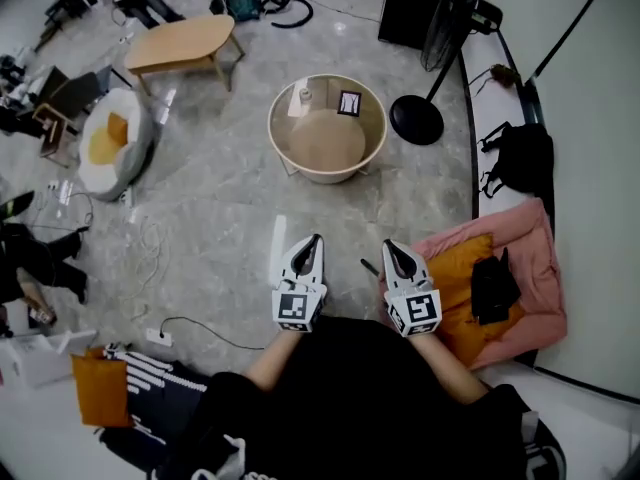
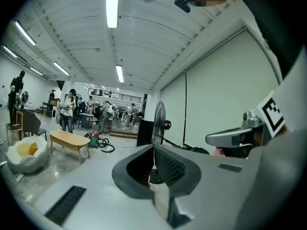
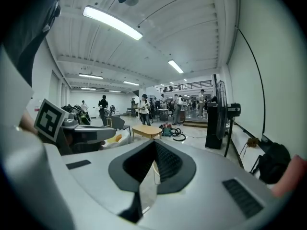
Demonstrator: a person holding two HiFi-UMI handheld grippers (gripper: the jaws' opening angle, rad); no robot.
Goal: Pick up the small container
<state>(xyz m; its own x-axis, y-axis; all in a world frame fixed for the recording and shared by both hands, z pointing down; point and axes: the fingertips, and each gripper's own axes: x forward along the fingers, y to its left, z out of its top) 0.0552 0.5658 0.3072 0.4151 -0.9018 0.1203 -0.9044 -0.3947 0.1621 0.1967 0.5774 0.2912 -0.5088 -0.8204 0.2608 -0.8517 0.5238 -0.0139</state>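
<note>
Small container [image 1: 305,95] standing upright, long axis vertical, near far left rim of round table [image 1: 383,133], left gripper [image 1: 315,241] and right gripper [image 1: 389,247] both closed tight, empty, well apart from table

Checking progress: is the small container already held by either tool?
No: the small container stands on the round table, apart from the left tool and right tool.

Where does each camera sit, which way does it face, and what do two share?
Head view: on the person's head, facing down at round table, forearms, left gripper, right gripper.
Left gripper view: on it, along its shut fingers, across the hall.
Right gripper view: likewise, fingers shut.
Shared: both gripper views show fan, wooden table.
</note>
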